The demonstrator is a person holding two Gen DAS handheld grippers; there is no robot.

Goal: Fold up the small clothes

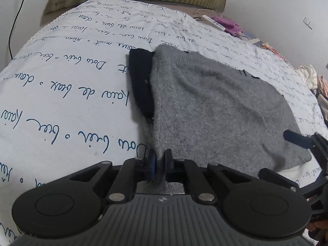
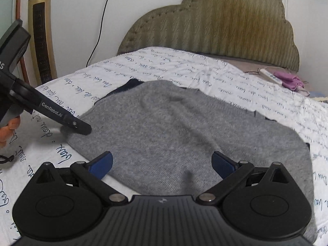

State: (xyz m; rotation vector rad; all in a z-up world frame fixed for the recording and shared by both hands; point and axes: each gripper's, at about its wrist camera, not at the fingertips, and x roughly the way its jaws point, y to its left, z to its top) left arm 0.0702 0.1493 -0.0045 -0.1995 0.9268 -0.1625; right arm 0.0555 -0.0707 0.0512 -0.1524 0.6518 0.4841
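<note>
In the left wrist view, the left gripper (image 1: pixel 161 165) is pinching the near left corner of a grey knitted garment (image 1: pixel 215 110), its blue pads (image 1: pixel 152 164) pressed together with the fabric bunched between them. The garment is lying flat on a white bedspread (image 1: pixel 61 94) printed with blue handwriting, and a dark navy piece (image 1: pixel 141 82) is showing along its left edge. A fingertip of the right gripper (image 1: pixel 295 138) is reaching in from the right, over the garment's edge. In the right wrist view, the right gripper (image 2: pixel 162 166) is hovering over the near edge of the grey knitted garment (image 2: pixel 184 127) with its jaws spread wide and nothing gripped. The left gripper (image 2: pixel 82 128) is coming in from the left, its tip touching the garment's left corner. A quilted headboard (image 2: pixel 215 24) is standing behind the bed.
</note>
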